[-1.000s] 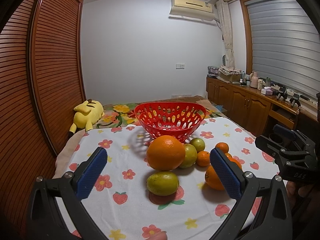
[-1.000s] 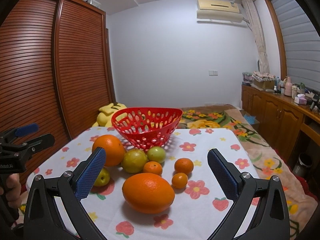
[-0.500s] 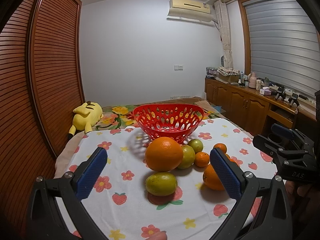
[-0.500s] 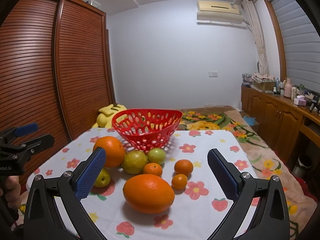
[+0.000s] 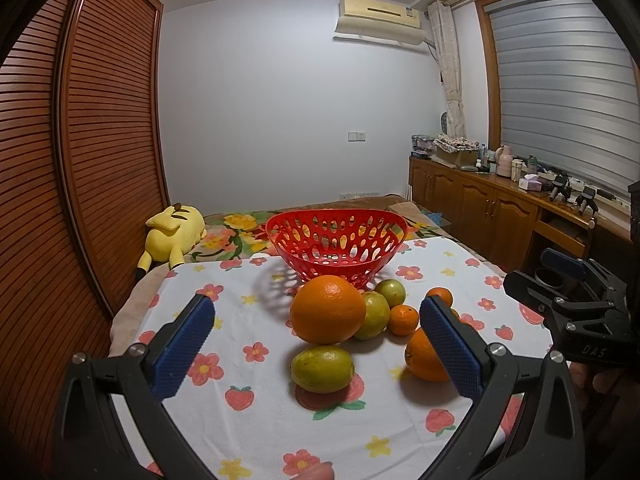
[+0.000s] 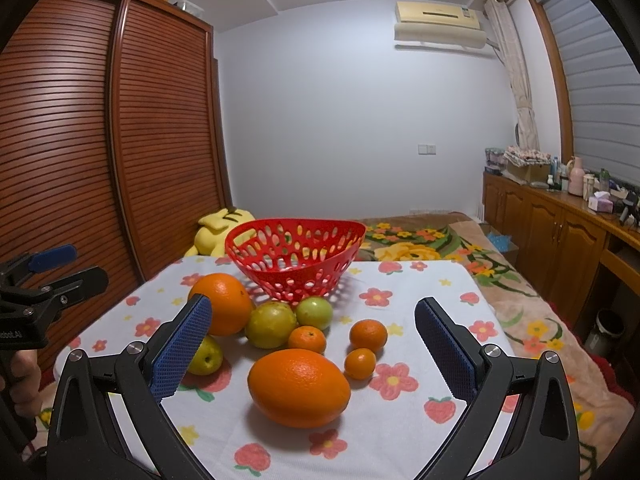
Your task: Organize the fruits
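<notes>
Left hand-held gripper is released, blue pads spread wide w/ nothing between them, held above the near edge of the bench. Right hand-held gripper is likewise spread and empty, aimed at the fruit from the other side.

Fruit sits in a loose cluster on the flower-and-strawberry cloth, just in front of the red basket, which has oval holes in its wall; no fruit seen inside.

- Big round orange: bright, dimpled skin, nearest the basket, touching a yellow-green fruit beside it.
- Oval orange: largest in the right view, lying on its side, closest to the right hand-held gripper.
- Oblong green fruit: dull yellow-green, apart from the rest, in front of the big round orange.
- Small green fruit: round, right against the basket foot.
- Three small tangerines: deep orange, grouped near one another betw. the oval orange and the green ones.

A yellow plush toy lies on the bed behind the bench.
</notes>
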Tool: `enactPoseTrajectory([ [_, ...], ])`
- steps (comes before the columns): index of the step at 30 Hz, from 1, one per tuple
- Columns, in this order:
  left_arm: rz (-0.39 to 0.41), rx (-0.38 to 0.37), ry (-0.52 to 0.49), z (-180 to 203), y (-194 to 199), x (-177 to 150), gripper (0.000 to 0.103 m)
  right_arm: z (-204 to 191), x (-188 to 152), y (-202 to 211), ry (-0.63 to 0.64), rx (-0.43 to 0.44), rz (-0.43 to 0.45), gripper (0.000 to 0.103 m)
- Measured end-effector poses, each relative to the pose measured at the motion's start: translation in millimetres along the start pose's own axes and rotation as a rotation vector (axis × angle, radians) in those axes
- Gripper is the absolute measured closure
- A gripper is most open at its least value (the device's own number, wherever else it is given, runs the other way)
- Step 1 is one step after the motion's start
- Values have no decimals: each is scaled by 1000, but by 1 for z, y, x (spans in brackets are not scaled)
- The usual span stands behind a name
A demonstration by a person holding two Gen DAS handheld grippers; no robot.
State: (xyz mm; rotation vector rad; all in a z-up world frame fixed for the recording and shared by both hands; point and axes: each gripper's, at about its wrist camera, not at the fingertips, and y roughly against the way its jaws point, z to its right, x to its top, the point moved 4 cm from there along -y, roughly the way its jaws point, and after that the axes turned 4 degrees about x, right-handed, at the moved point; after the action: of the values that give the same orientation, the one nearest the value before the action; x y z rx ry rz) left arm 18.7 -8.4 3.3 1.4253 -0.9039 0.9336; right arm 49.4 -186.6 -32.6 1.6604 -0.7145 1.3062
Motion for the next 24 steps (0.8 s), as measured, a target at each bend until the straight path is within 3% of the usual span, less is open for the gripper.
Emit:
enactPoseTrajectory([
  [15, -34, -6, 4, -3, -8, -11, 0, 0, -5, -5, -1, 9, -24, 0],
  [24, -94, -15, 15, -9, -33, -27, 0, 2, -22, -23, -2, 21, -86, 0],
])
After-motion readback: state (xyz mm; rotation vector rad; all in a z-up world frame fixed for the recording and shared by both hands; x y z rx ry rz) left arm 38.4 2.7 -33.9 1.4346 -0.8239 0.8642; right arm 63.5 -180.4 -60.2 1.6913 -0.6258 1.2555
